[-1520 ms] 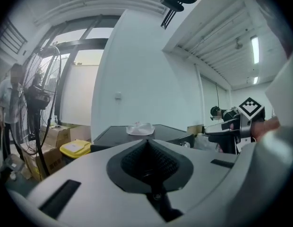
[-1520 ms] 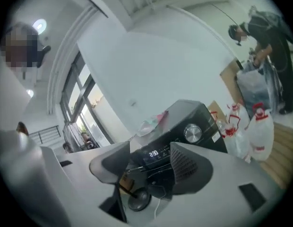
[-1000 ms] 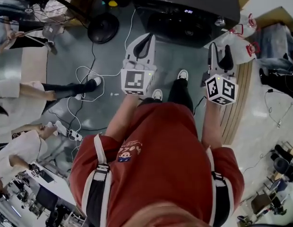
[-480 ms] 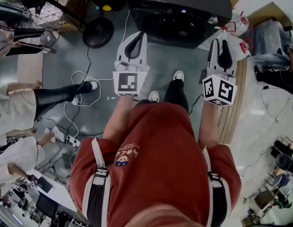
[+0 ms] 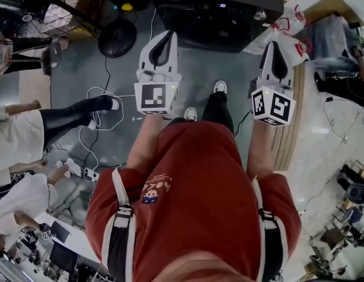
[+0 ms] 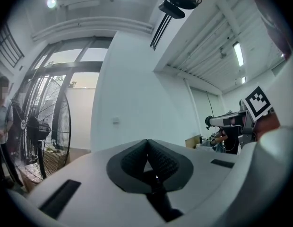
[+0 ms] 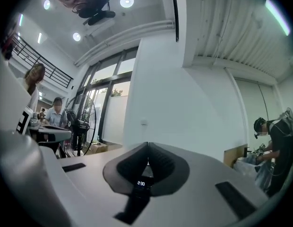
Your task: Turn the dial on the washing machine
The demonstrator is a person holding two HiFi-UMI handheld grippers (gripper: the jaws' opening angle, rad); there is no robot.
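Observation:
The black washing machine (image 5: 217,7) stands on the floor ahead of me, with a lit display (image 5: 222,6) on its front panel and a silver dial (image 5: 260,15) near its right corner. My left gripper (image 5: 168,35) hangs in the air short of the machine's front, jaws shut and empty. My right gripper (image 5: 271,44) is below the dial and apart from it, its jaws shut on nothing. In the left gripper view the ribbed pads (image 6: 158,162) meet with nothing between them. In the right gripper view the lit display (image 7: 141,183) shows low in the small gap under the closed pads (image 7: 160,162).
A floor fan's round base (image 5: 117,37) stands left of the machine, with white cables (image 5: 105,107) and a power strip (image 5: 82,168) on the grey floor. Plastic bags (image 5: 287,31) lie right of the machine beside a wooden platform (image 5: 290,128). A person's leg (image 5: 82,110) reaches in at the left.
The right gripper's jaws have gone from open to shut with nothing in them. Both grippers and the person have moved a little closer to the machine.

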